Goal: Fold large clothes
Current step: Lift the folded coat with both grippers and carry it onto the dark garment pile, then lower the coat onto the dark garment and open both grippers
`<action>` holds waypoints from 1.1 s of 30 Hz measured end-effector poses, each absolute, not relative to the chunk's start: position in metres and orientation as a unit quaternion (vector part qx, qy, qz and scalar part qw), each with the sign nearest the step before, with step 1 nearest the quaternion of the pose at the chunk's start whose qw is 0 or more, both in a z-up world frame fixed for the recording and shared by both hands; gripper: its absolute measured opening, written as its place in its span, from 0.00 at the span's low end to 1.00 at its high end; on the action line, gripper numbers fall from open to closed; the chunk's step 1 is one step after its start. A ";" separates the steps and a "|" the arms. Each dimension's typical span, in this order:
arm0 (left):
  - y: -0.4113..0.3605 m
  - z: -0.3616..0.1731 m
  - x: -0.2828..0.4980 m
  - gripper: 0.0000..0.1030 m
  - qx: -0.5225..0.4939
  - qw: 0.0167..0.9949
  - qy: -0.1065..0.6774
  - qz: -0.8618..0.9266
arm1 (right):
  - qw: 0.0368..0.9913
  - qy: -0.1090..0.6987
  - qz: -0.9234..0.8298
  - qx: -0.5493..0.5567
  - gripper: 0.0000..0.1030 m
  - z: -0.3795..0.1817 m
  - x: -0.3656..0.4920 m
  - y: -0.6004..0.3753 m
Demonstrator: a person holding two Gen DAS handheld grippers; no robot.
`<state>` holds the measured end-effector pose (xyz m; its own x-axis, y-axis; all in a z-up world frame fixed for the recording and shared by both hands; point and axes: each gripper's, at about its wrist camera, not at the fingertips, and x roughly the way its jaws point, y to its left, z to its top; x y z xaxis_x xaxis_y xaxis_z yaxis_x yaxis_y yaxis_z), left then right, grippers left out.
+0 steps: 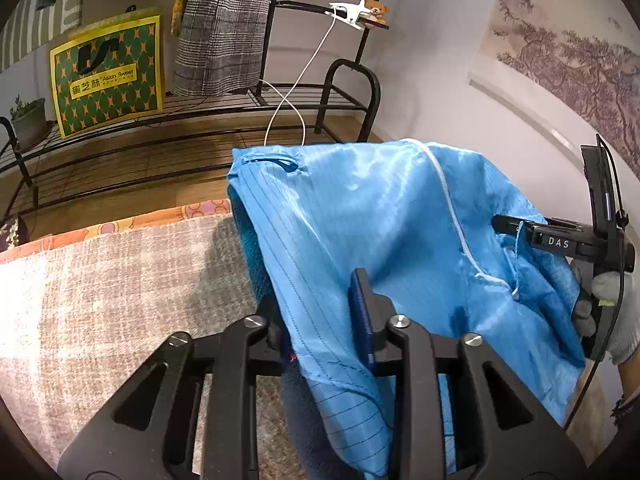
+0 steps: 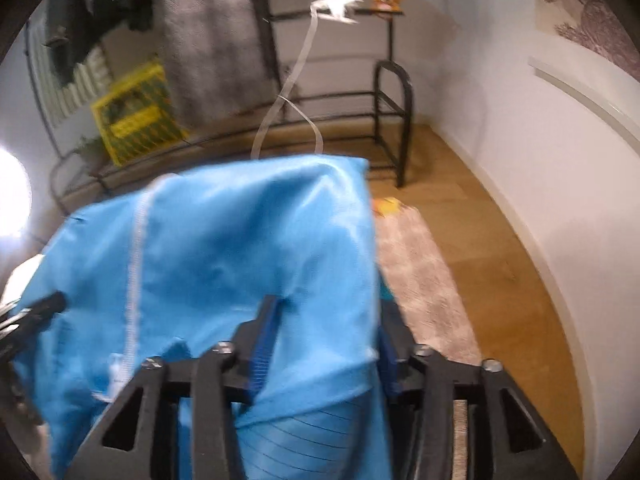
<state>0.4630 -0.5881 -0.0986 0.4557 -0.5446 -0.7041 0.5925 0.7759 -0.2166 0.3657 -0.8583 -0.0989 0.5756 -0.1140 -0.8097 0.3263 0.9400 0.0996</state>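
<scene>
Both tongs grip a blue garment [image 1: 384, 216] and hold it up above a worktop [image 1: 112, 280] covered in a beige-pink woven cloth. The left tongs [image 1: 320, 320] are clenched on the fabric near its lower edge, with the cloth running between the two blue-padded fingers [image 1: 360, 312] and hanging down over them. The right tongs [image 2: 324, 344] are likewise clenched on a fold of the garment, which drapes over both fingers and hides most of the gap. In the left wrist view the right tongs [image 1: 508, 226] reach in from the right edge, biting the fabric beside a white drawstring [image 1: 452, 216], held by a white-gloved hand [image 1: 612, 308]. The garment shows thin dark stripes and a zip opening near its upper left corner. Behind stands a black metal rack [image 1: 280, 100] holding a yellow-green bag [image 1: 108, 72] and a hanging grey plaid cloth [image 1: 224, 28]. The right wrist view is blurred.
</scene>
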 end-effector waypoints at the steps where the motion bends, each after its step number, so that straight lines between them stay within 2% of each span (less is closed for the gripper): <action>1: -0.587 -0.098 0.463 0.29 0.028 0.853 0.403 -0.332 | 0.878 0.444 -0.133 0.121 0.59 -0.100 0.363 -0.862; 2: -0.585 -0.097 0.463 0.30 0.026 0.852 0.404 -0.330 | 0.878 0.441 -0.144 0.123 0.65 -0.098 0.359 -0.865; 4: -0.580 -0.091 0.461 0.32 0.025 0.856 0.404 -0.322 | 0.879 0.434 -0.152 0.124 0.65 -0.093 0.351 -0.871; 7: -0.571 -0.079 0.452 0.32 0.030 0.861 0.397 -0.315 | 0.878 0.434 -0.176 0.098 0.64 -0.081 0.339 -0.870; 10: -0.561 -0.062 0.437 0.32 0.036 0.865 0.390 -0.315 | 0.882 0.427 -0.182 0.085 0.58 -0.062 0.326 -0.865; 19: -0.516 0.023 0.366 0.32 0.047 0.884 0.343 -0.314 | 0.886 0.404 -0.211 0.084 0.57 0.002 0.255 -0.856; 33: -0.442 0.197 0.221 0.32 0.055 0.918 0.219 -0.326 | 0.935 0.299 -0.177 0.064 0.57 0.186 0.112 -0.789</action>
